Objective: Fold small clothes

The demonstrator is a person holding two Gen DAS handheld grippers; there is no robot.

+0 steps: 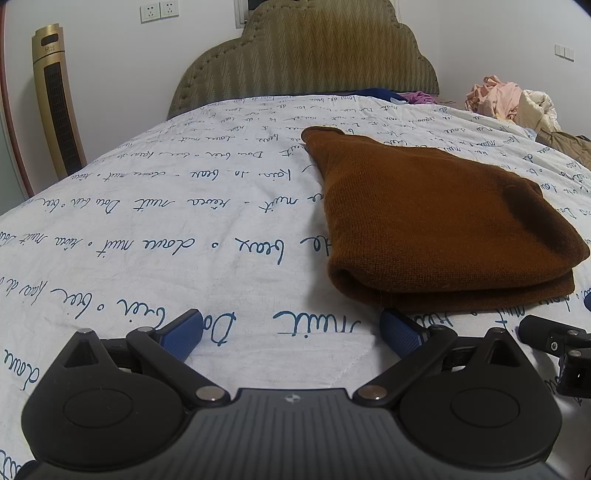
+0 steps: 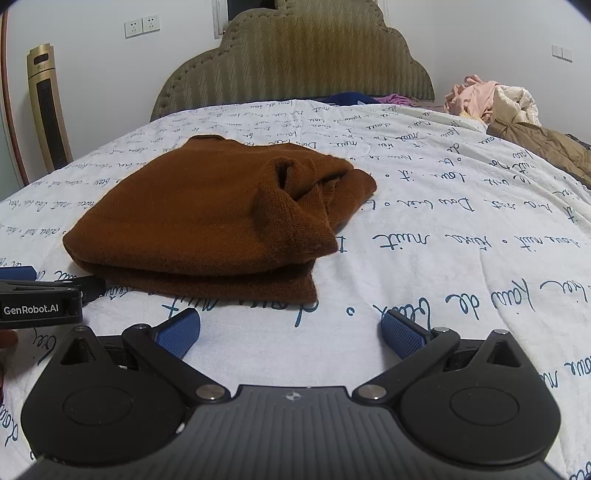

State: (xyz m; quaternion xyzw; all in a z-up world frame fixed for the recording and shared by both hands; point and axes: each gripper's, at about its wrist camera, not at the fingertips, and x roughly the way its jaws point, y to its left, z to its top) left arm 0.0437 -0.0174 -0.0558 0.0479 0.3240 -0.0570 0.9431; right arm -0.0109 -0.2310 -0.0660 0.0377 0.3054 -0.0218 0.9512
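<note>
The right gripper (image 1: 554, 345) is cut off by the left wrist view's right edge, so its jaw gap cannot be read there. The brown sweater (image 2: 207, 218) hides its own inner layers. Clothes by the headboard (image 2: 369, 99) are too small to identify; the heap (image 1: 509, 101) runs together.

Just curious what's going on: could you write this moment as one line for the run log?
left hand-held gripper: open, empty | right hand-held gripper: open, empty | brown sweater: folded on bedspread, untouched

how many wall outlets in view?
2, side by side on the wall left of the headboard: left outlet, right outlet. The plates on the right wall look like switches. Others may be hidden.
</note>
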